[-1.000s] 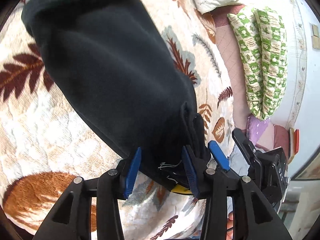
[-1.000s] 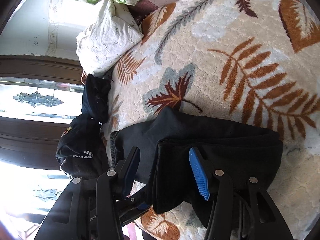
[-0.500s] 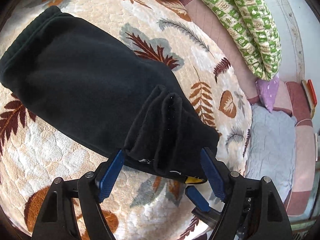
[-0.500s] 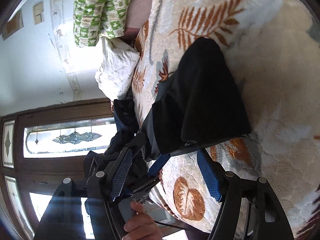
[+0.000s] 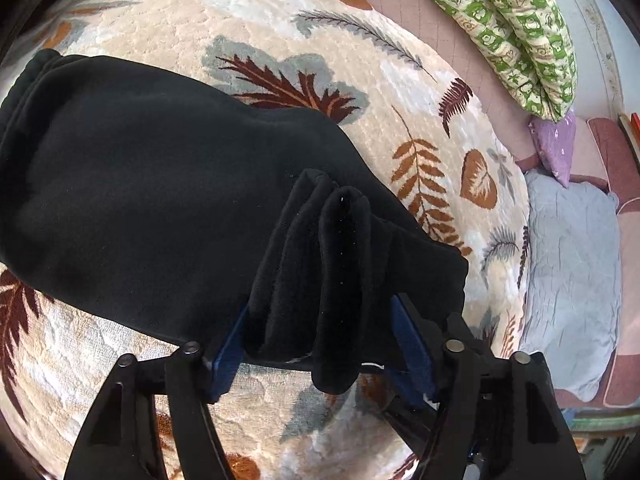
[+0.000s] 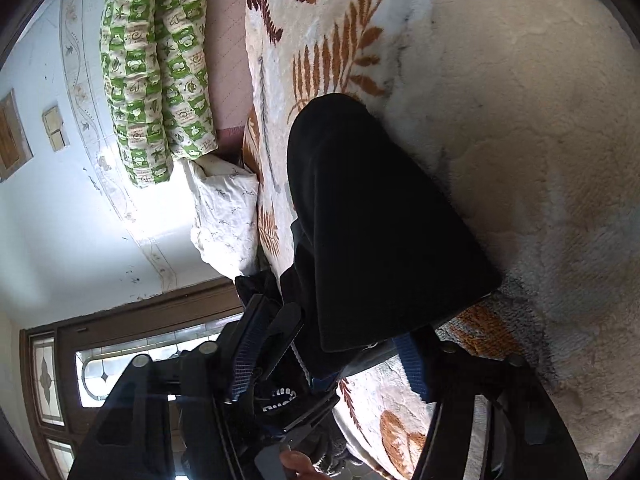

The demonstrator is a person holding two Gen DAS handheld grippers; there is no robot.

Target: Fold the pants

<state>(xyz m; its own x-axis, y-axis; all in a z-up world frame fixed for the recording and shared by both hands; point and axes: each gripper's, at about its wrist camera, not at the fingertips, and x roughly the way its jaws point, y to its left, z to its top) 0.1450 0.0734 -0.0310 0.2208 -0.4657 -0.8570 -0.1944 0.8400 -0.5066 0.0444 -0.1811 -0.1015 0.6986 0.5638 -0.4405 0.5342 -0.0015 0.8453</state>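
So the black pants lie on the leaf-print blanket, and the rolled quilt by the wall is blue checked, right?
Not quite. The quilt by the wall is green checked, not blue, as both wrist views show. The rest holds: the black pants lie on the leaf-print blanket.

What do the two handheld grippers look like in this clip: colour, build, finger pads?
Both are matte black plastic linkages with silver pivot pins. The left gripper and the right gripper carry flat blue finger pads; the right's are ribbed. No cables or sleeves show.
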